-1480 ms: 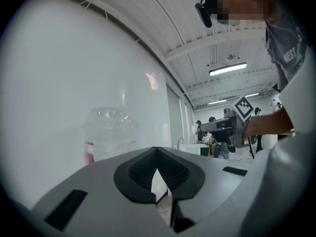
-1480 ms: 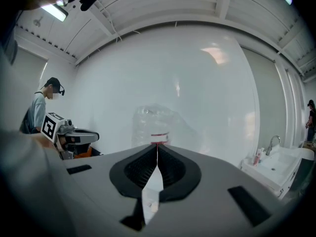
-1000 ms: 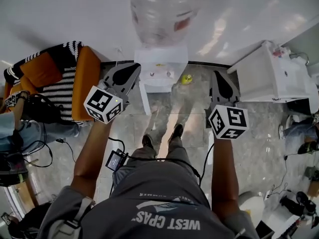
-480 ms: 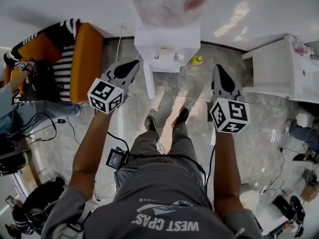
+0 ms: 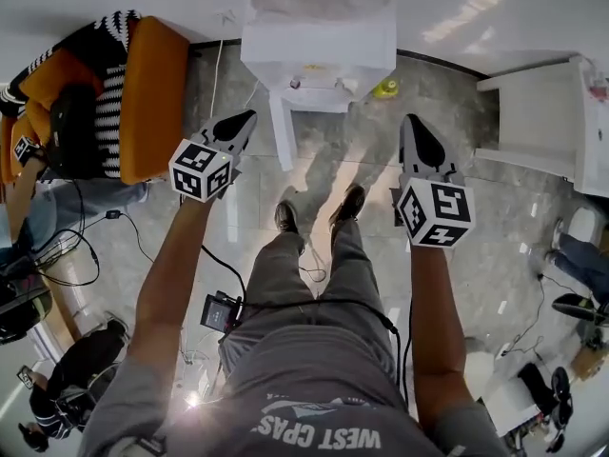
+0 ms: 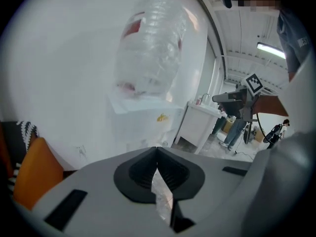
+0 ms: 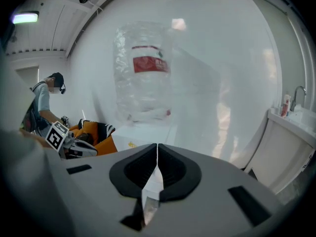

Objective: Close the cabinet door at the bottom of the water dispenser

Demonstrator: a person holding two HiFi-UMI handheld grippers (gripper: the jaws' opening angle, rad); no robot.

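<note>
The water dispenser (image 5: 319,50) stands against the wall, and its cabinet door (image 5: 283,139) juts open from the dispenser's lower left front. The left gripper (image 5: 245,119) hangs just left of that door, not touching it. The right gripper (image 5: 412,124) is off the dispenser's right front, and both have their fingers (image 6: 140,171) pressed together with nothing between them.

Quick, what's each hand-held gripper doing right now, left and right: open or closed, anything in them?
Left hand-held gripper: closed, holding nothing.
Right hand-held gripper: closed, holding nothing.
</note>
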